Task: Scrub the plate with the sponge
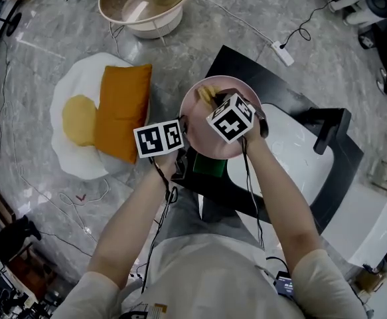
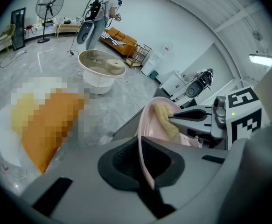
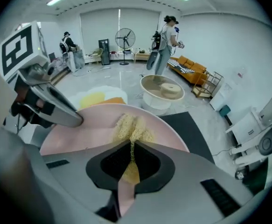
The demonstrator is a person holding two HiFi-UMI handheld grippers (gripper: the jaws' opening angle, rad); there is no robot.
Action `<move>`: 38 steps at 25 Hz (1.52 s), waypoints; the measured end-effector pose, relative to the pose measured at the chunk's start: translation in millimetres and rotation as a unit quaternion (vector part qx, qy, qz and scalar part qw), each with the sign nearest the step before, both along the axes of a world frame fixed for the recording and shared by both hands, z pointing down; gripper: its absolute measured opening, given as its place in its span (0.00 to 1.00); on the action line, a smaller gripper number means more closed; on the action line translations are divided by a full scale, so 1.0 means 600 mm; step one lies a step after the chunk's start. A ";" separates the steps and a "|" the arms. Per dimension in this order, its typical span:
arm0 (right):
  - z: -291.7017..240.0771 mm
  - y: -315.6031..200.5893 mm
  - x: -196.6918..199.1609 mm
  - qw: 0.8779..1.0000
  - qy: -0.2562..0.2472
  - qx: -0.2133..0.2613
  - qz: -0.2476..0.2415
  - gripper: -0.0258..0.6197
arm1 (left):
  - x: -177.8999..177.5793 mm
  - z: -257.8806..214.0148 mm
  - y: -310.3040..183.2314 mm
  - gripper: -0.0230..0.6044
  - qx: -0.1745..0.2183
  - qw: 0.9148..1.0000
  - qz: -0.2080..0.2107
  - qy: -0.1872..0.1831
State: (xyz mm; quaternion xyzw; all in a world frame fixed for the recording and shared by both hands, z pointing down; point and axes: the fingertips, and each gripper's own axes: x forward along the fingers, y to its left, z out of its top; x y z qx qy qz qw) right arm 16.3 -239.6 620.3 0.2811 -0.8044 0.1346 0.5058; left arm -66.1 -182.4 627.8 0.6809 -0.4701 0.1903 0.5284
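A pink plate is held up above the black table, tilted. My left gripper is shut on its left rim; in the left gripper view the plate runs edge-on between the jaws of the left gripper. My right gripper is shut on a yellow sponge that lies against the plate's far part. In the right gripper view the sponge sticks out of the right gripper onto the plate. The left gripper shows there at the plate's left edge.
A black table with a white panel lies below. A green object sits under the plate. On the floor to the left are a fried-egg-shaped mat, an orange cushion and a round beige tub. Cables and a power strip lie around.
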 end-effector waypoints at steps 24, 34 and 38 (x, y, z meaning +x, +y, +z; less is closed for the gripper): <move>-0.106 0.145 0.122 0.998 -0.018 0.024 0.058 0.11 | -0.021 -0.031 -0.007 0.15 0.031 0.998 0.035 -0.046; -0.250 0.151 0.100 0.983 -0.116 0.088 0.110 0.11 | -0.026 -0.177 0.011 0.13 0.132 0.986 0.087 -0.056; -0.330 0.146 0.106 0.974 -0.143 0.128 0.119 0.11 | -0.026 -0.269 0.005 0.11 0.191 0.976 0.096 -0.049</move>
